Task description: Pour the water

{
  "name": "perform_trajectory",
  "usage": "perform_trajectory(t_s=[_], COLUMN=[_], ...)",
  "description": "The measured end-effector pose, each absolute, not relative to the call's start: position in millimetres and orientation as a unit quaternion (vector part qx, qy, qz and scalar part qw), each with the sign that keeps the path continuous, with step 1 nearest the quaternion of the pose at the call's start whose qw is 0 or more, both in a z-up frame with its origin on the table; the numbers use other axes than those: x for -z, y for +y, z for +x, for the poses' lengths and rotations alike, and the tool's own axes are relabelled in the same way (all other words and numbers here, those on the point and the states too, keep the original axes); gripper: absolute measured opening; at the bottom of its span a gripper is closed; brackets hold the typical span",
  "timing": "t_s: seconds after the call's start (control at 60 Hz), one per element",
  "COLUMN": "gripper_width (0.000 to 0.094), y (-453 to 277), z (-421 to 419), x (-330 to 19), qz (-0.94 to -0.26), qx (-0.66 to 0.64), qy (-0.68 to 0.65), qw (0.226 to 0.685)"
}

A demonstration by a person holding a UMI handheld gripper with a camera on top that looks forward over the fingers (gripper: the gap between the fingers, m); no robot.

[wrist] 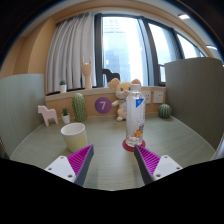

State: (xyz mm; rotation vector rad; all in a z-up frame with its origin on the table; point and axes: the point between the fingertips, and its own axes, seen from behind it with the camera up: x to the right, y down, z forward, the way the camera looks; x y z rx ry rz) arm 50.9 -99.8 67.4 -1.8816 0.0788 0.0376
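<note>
A clear water bottle [135,117] with a white cap and a label stands upright on a red coaster [133,145] on the table, just ahead of my right finger. A white paper cup [74,136] stands upright ahead of my left finger. My gripper [111,160] is open and empty. Its magenta pads [79,157] show at either side with bare table between them. The bottle and cup are both beyond the fingertips, apart from them.
The grey-green table [108,150] carries a green cactus toy [79,107], a white unicorn figure [46,115], a purple number ball [102,104], a plush toy [121,100] and a small green cactus [165,111]. Grey partitions [195,92] stand at both sides. A window lies behind.
</note>
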Motion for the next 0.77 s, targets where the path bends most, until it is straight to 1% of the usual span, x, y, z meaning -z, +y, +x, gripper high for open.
perform_trajectory(t_s=[0.083, 0.35, 0.55, 0.767], gripper_width=[0.0832, 0.0841, 0.0849, 0.0846], y=[-112.6, -147.0, -162.7, -171.8], z=[30.7, -12.0, -17.7, -17.5], x=[-72.3, -127.7, -165.5, -184.0], qz=[-0.811, -0.788, -0.773, -0.769], qx=[-0.023, -0.035, -0.037, -0.035], qy=[0.021, -0.014, -0.017, -0.014], qw=[0.584, 0.615, 0.633, 0.638])
